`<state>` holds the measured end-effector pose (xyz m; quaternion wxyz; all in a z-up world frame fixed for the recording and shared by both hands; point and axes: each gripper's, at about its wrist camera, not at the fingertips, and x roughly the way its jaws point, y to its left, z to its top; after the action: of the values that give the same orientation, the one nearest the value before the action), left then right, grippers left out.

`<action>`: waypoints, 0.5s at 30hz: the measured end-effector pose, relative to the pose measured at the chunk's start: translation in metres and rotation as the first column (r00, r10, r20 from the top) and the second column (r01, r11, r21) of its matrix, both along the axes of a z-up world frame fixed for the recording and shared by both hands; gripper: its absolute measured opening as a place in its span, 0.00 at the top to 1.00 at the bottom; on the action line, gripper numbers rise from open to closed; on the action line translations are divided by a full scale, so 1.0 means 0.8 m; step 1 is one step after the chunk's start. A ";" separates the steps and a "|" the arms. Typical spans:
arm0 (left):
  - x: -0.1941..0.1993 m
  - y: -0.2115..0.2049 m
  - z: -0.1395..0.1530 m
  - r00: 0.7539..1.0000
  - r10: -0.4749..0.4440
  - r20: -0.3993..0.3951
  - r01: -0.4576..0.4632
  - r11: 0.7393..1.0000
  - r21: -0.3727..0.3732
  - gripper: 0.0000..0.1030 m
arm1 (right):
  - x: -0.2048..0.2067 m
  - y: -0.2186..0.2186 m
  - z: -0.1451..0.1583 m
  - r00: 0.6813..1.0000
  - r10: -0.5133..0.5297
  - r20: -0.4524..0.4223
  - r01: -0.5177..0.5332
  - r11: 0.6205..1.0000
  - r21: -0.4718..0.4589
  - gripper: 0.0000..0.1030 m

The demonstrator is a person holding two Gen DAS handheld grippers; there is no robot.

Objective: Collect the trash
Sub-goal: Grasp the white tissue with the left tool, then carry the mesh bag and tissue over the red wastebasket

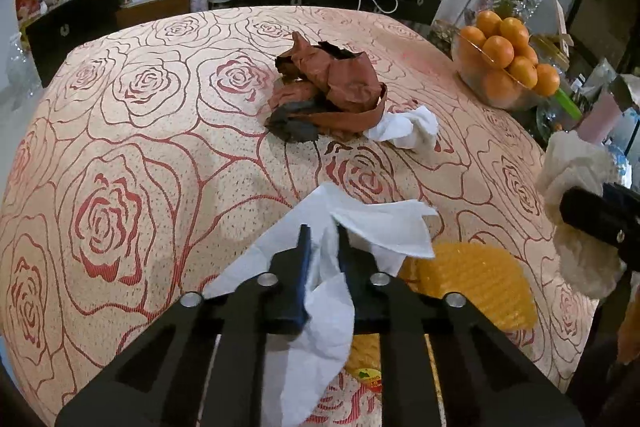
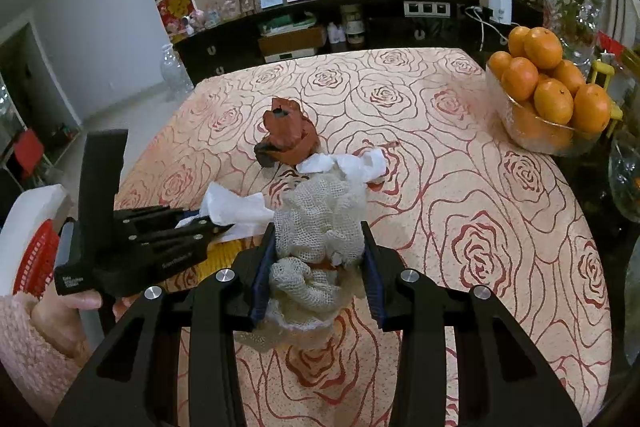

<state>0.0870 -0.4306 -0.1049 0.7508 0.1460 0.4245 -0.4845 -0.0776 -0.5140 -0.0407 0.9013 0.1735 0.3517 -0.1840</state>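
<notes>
Item: two claws, each loaded with trash, above the rose-patterned surface (image 2: 500,227).

My left claw (image 1: 324,239) is clenched on a white tissue (image 1: 372,227), level and pointing across the surface; my right claw (image 2: 318,239) grips a wad of cream mesh (image 2: 320,223). Ahead of both: crumpled brown paper (image 1: 332,83) touching another white tissue (image 1: 408,129). Only the left view shows yellow netting (image 1: 476,283) just right of its claw; only the right view shows my left hand (image 2: 64,315).

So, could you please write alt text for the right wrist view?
The right gripper is shut on a wad of white mesh above a rose-patterned tablecloth. To its left, the left gripper holds a white tissue; crumpled brown paper lies beyond.
</notes>
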 end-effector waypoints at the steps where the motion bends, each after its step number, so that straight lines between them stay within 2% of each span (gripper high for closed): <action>1: -0.001 0.002 0.001 1.000 0.004 0.001 -0.004 1.000 -0.003 0.92 | -0.001 0.000 0.001 1.000 -0.001 0.002 0.001 1.000 -0.001 0.63; 8: -0.002 0.022 0.034 0.999 0.037 0.032 -0.035 0.997 -0.063 0.93 | -0.006 -0.006 0.003 1.000 -0.022 0.016 0.022 1.000 -0.006 0.63; 15: -0.012 0.048 0.086 0.991 0.079 0.112 -0.064 0.989 -0.136 0.93 | -0.007 -0.004 0.011 0.999 -0.021 0.042 0.022 0.999 -0.023 0.63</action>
<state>0.0771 -0.3919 -0.0360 0.7994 0.1088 0.3516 -0.4749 -0.0830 -0.5168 -0.0321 0.9084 0.1705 0.3285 -0.1943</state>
